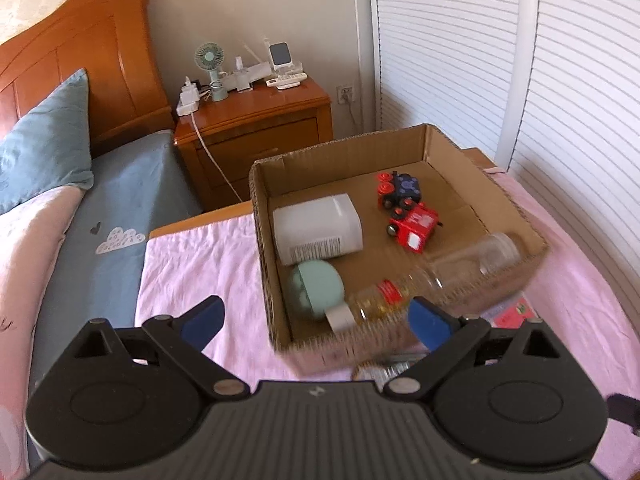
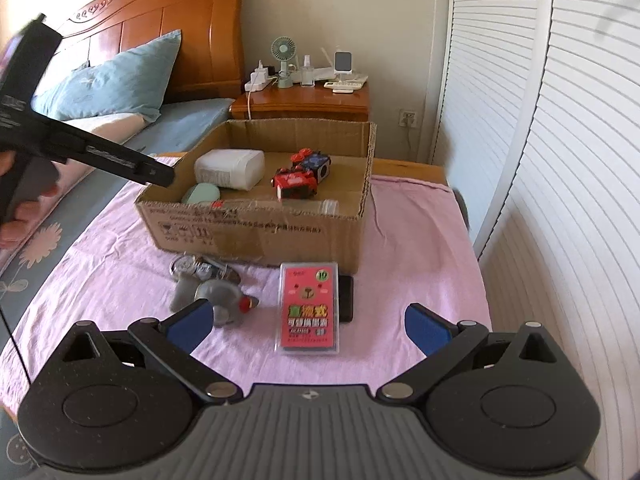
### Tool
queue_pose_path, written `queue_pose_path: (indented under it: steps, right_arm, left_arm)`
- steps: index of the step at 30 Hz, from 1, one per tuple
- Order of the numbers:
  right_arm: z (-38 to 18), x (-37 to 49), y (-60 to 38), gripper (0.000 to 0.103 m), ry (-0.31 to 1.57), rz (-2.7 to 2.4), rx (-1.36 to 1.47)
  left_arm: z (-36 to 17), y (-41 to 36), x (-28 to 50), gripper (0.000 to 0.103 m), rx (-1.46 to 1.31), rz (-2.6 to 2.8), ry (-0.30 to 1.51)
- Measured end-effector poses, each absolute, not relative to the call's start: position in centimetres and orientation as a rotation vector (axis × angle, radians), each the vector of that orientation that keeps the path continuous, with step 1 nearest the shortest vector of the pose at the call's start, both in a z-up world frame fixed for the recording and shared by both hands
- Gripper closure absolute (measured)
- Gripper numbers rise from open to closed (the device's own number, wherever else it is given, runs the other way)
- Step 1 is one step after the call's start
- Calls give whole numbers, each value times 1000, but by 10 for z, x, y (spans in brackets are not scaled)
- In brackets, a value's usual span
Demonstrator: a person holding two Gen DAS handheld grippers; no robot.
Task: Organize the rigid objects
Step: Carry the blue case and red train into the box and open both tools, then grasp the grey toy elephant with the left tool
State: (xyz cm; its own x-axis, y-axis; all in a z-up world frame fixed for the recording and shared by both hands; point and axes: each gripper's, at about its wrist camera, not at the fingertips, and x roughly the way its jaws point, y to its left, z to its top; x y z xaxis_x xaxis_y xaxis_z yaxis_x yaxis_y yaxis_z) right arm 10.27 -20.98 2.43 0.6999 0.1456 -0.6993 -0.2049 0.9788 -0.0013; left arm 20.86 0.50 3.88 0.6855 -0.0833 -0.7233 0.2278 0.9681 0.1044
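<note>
Lying in corrugated cardboard box (image 1: pixel 404 144) (open-topped): clear bottle (image 1: pixel 432 280)

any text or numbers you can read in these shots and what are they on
"10": green round badge at the top right of the pink card pack.
Large characters on that pack: too blurred to read.
Printed line along the cardboard box front: too small to read.
Barcode and print on the white container: unreadable.
Red label on the clear bottle: blurred.

Ahead of the left hand-held gripper (image 1: pixel 316 316), the brown corrugated cardboard box (image 1: pixel 404 136) looked matt and rough. Inside lay a clear glossy plastic bottle (image 1: pixel 436 276). A soft, wrinkled pink cloth (image 1: pixel 200 264) lay beneath.
</note>
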Motion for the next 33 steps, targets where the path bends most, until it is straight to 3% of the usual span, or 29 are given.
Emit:
queue_pose_path:
  steps: [15,33]
  right_arm:
    - [15,86,-220,0,780,166,-60]
    - [-30,111,-251,0,880,135,-7]
  left_arm:
    - [23,3,127,1,25,-116,720]
    - [-24,-57,158,1,49,-154,767]
